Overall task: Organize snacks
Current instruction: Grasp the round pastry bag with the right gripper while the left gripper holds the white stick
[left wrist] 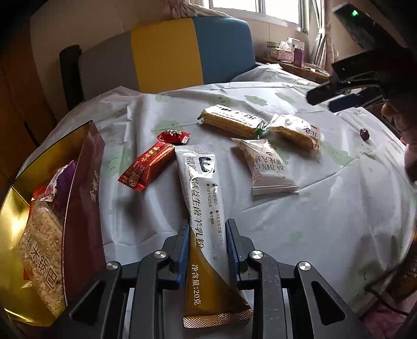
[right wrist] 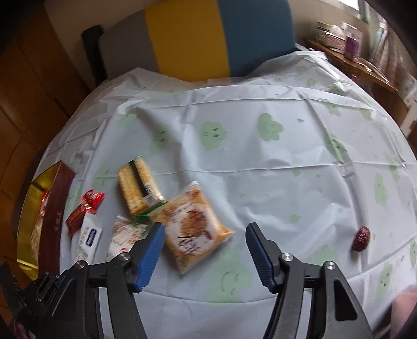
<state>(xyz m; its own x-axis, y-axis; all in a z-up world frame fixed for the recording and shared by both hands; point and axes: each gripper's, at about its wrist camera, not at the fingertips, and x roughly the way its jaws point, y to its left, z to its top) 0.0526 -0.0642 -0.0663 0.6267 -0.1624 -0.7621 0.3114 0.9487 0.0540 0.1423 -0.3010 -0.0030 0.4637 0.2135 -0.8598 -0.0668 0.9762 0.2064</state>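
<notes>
Snacks on table, counted:
- 1 long white sachet [left wrist: 202, 198], gold lower end, lying lengthwise toward the left gripper [left wrist: 207, 240]. Its gold end sits between the blue pads; jaws narrow, pads look pressed on it, so clenched on the sachet.
- 2 red wrapped pcs: 1 red bar [left wrist: 146, 167] and 1 small red candy [left wrist: 174, 137], touching, just left of the sachet's top.
- 1 white pouch [left wrist: 265, 167] w/ printed letters, right of sachet.
- 2 yellow cracker packs: 1 long cracker pack [left wrist: 229, 121] and 1 square cracker pack [left wrist: 294, 131], ends touching, behind the pouch.
- 1 dark red date [left wrist: 364, 134], alone, well apart at the right.

Container: 1 gold box [left wrist: 15, 208] w/ maroon wall, far left edge of table. Inside: 1 rice-crisp pack [left wrist: 41, 247], plus purple and red wrappers, no. unclear.

Grippers: 2. Right gripper [right wrist: 206, 250] hovers over the cloth, jaws apart, released; nothing pinched. Left pad sits over the edge of the square cracker pack, contact unclear.

Surface: 1 table under a white plastic tablecloth [right wrist: 260, 182], creased, pale green smiley-flower print.

Room: 1 chair [left wrist: 166, 49] behind table, back in grey, yellow, blue panels. Window [left wrist: 260, 7] top right, curtain beside it. Wooden shelf [left wrist: 294, 66] under window w/ tissue boxes and small cartons, no. unclear. Wood panelling at left.
</notes>
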